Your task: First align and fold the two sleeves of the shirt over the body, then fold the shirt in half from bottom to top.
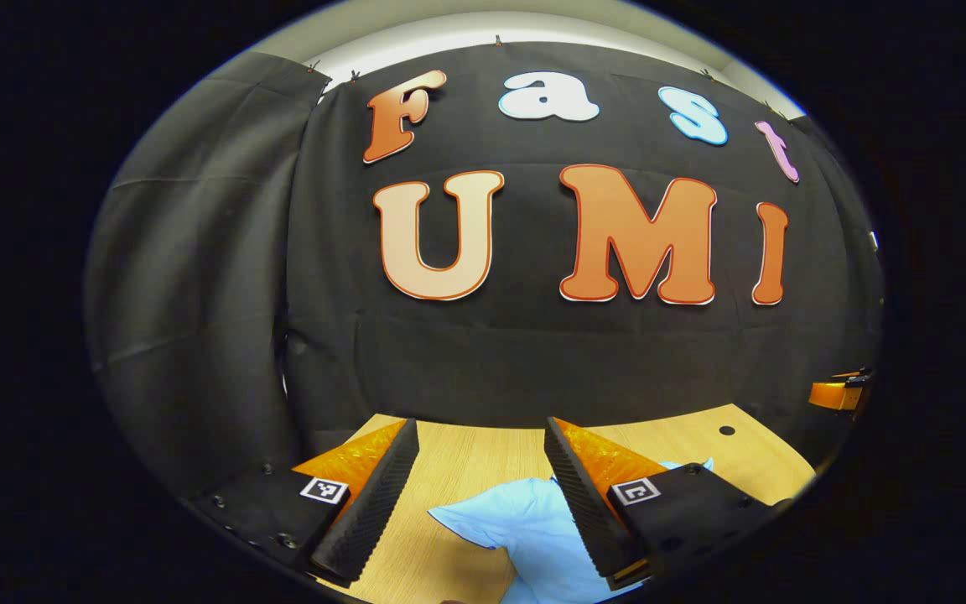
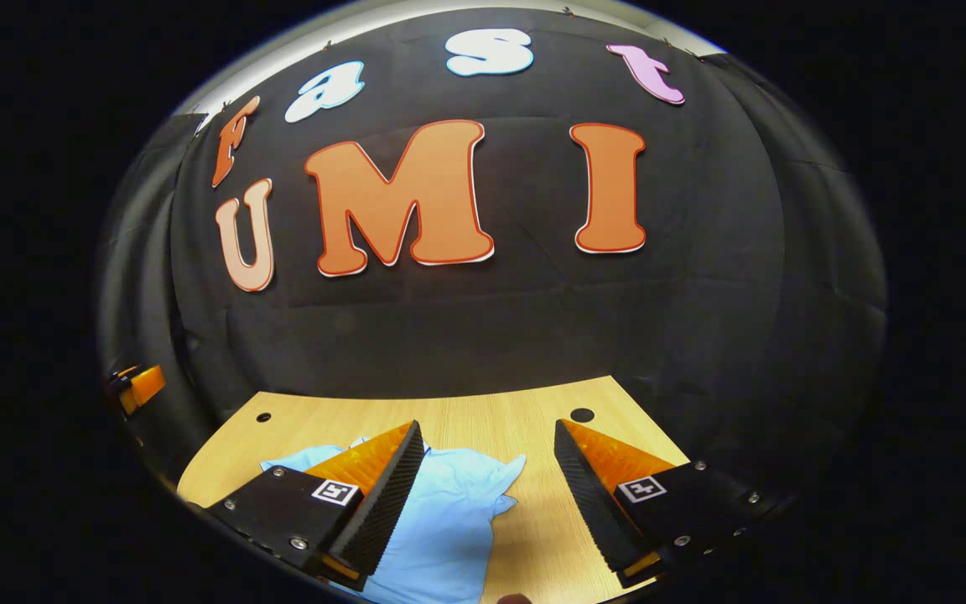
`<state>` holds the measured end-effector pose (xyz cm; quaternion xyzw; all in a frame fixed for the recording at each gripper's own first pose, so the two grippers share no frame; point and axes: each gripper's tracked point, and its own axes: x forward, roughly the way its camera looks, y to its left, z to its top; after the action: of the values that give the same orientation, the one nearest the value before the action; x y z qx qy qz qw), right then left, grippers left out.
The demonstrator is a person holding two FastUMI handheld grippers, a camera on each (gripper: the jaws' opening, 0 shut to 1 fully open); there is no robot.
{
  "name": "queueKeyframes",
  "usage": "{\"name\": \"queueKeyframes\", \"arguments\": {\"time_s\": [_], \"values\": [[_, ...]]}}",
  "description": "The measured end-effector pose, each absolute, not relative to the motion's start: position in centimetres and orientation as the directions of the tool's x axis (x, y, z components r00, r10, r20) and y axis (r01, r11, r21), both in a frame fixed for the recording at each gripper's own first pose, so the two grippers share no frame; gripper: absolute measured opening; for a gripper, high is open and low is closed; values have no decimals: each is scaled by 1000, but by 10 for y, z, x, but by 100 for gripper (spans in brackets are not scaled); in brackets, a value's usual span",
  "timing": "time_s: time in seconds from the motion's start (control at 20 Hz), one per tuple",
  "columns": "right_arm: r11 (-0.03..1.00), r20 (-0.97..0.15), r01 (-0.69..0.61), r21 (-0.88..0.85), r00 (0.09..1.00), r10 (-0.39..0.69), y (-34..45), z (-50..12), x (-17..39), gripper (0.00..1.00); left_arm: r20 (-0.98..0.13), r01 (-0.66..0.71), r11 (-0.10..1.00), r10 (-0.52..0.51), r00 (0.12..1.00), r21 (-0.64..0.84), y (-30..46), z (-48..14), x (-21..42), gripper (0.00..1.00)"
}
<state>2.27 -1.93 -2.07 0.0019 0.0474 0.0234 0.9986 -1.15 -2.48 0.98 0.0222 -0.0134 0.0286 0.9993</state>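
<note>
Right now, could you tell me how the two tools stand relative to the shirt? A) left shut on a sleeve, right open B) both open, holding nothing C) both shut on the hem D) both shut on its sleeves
B: the left tool and right tool both gape above the light blue shirt lying on the wooden table.

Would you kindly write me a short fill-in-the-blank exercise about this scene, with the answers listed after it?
1. The shirt lying on the table is light ____ in colour.
2. Both the left gripper and the right gripper have their jaws ____.
3. The table top is made of pale ____.
4. Neither gripper is ____ the shirt yet.

Missing words: blue; open; wood; holding
</note>
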Motion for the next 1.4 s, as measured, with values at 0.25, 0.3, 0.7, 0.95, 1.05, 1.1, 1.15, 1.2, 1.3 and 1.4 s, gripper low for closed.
{"name": "queueKeyframes", "arguments": {"time_s": [0.25, 0.3, 0.7, 0.95, 1.05, 1.1, 1.15, 1.2, 1.3, 1.4], "values": [[999, -133, -36, -7, 991, 35, -14, -30, 25, 97, 10, -52, 997, 52, 999, 60, -14, 6, 0, 98], [1000, -141, -26, -6, 990, 25, -13, -32, 25, 97, 9, -45, 997, 44, 999, 66, -12, 6, 2, 98], [999, -156, 7, -32, 988, -12, -5, -37, 22, 96, -4, -5, 998, 6, 1000, 69, -5, 5, 22, 98], [999, -270, 45, -26, 961, -51, -11, -59, 38, 96, -10, 9, 998, -9, 1000, 65, -3, 3, 29, 98], [999, -355, 34, 36, 935, -19, -6, -72, 49, 96, -19, 13, 998, -12, 1000, 59, -1, 0, 31, 98], [998, -391, 37, 48, 920, -16, -9, -80, 53, 96, -24, 12, 998, -10, 1000, 57, 1, -2, 32, 98], [998, -419, 40, 44, 908, -18, -11, -85, 61, 96, -29, 8, 998, -6, 1000, 54, 4, -3, 34, 98], [999, -445, 40, 23, 895, -26, -14, -90, 70, 96, -33, 5, 999, -3, 999, 52, 7, -6, 35, 98], [999, -512, 34, -10, 858, -34, -18, -107, 87, 97, -40, 0, 999, 2, 999, 49, 10, -9, 38, 98], [999, -562, 41, -27, 826, -49, -24, -119, 106, 96, -45, -7, 999, 9, 999, 47, 13, -10, 41, 95]]}}
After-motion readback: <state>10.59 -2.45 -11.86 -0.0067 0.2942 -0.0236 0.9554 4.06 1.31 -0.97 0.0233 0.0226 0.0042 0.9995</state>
